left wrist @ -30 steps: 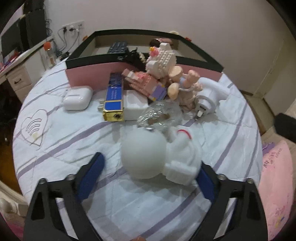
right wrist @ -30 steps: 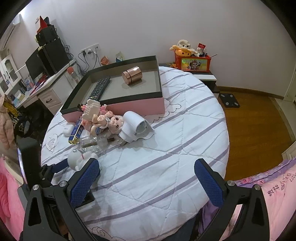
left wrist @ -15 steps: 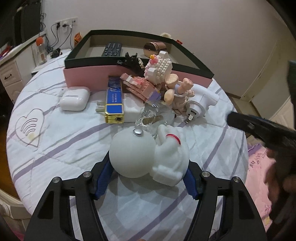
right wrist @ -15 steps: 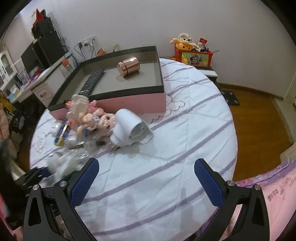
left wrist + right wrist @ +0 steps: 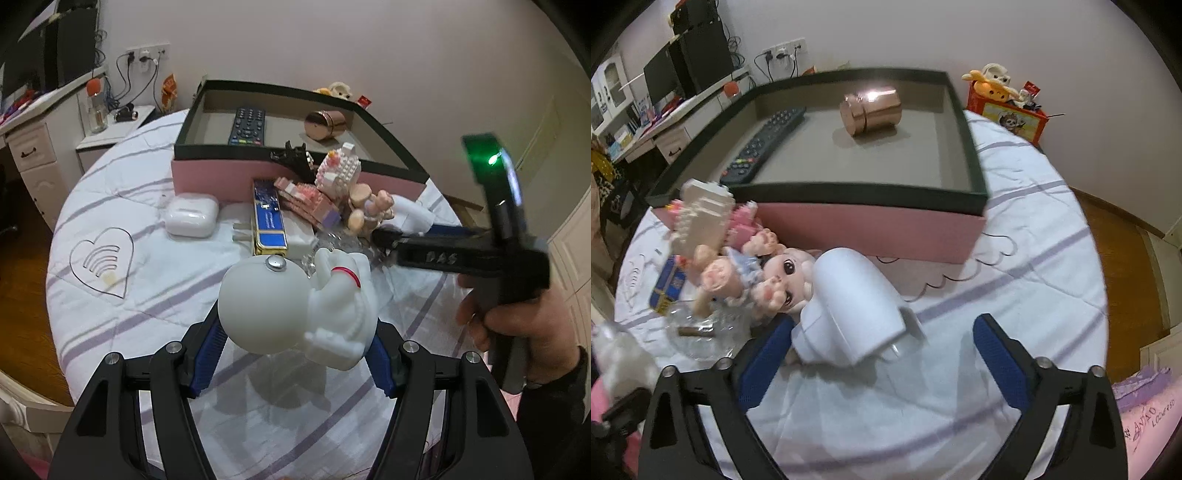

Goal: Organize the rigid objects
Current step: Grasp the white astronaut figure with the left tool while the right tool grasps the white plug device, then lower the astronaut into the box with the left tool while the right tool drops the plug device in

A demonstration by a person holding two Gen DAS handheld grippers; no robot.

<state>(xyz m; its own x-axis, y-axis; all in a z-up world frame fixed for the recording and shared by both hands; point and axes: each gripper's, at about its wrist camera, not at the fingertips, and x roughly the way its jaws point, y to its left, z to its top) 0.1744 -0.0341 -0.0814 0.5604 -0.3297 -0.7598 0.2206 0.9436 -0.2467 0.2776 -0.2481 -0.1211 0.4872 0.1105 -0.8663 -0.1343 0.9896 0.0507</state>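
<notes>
My left gripper [image 5: 291,354] is shut on a white astronaut figure [image 5: 295,306] and holds it above the bed. My right gripper [image 5: 882,354] is open, its jaws on either side of a white plug adapter [image 5: 849,314] lying on the bedspread. A pink box with a dark rim [image 5: 871,221] holds a remote control [image 5: 764,144] and a copper tin [image 5: 871,110]. In front of the box lies a pile: a block toy [image 5: 701,218], a pig doll [image 5: 775,277], a blue and gold box [image 5: 269,225] and a white earbud case [image 5: 192,219].
A clear glass bottle [image 5: 698,328] lies left of the adapter. The round bed has a white striped spread [image 5: 1015,295]. A desk with a monitor [image 5: 694,55] stands at the far left. A red toy box [image 5: 1008,110] stands behind the bed. The right gripper also shows in the left wrist view [image 5: 461,254].
My left gripper shut on the astronaut figure and lifted it. My right gripper moved forward and down to the white plug adapter.
</notes>
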